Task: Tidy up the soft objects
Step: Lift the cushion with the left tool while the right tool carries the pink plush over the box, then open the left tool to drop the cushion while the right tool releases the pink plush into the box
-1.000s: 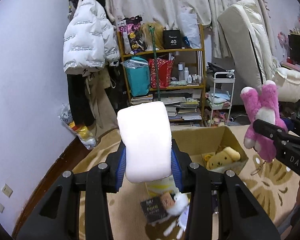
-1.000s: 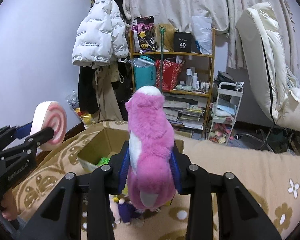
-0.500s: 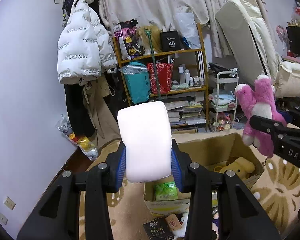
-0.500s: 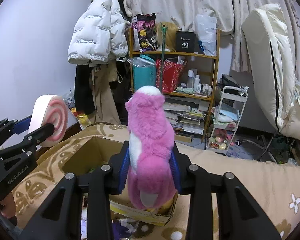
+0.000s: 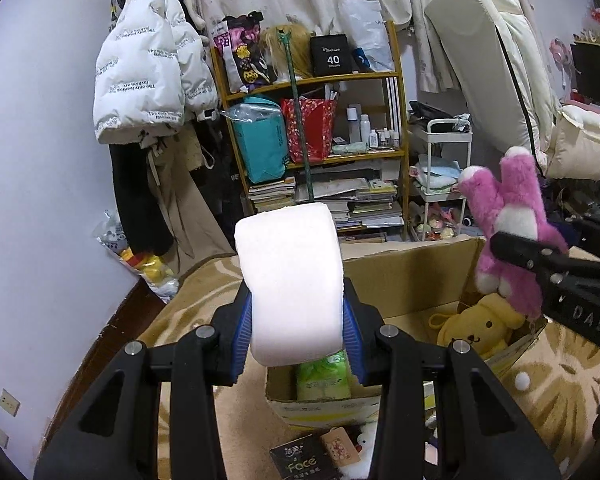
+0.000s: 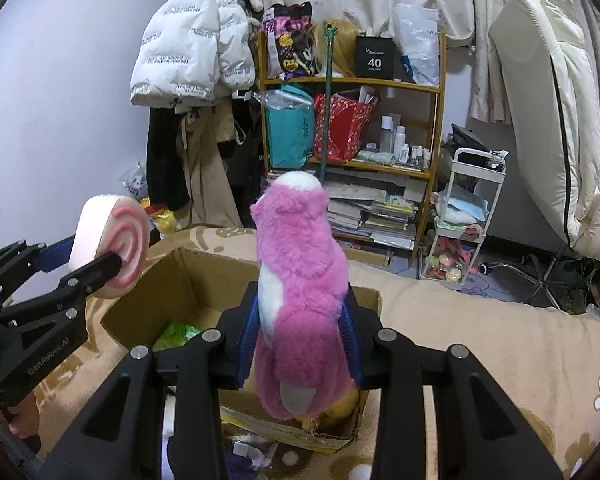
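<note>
L gripper is clamping a white roll-shaped plush btwn its blue pads, holding it up above the near-left corner of the open cardboard box. From the R side cam that same roll is showing a pink swirl on its end face. R gripper is squeezing a pink plush toy w/ white belly patch, fingers pressed into the fur on both sides; it's hanging over the box's far-right part, seen from the L cam as pink plush w/ limbs pointing up, gripped by the black R gripper.

Inside the box: a yellow plush dog is lying at the right end, a green packet at the near-left. Box is sitting on a beige patterned blanket. In front of it a dark "face" pack & a small card are lying on the blanket. Behind, a wooden shelf full of bags & books, and a white puffer jacket hanging on the wall.
</note>
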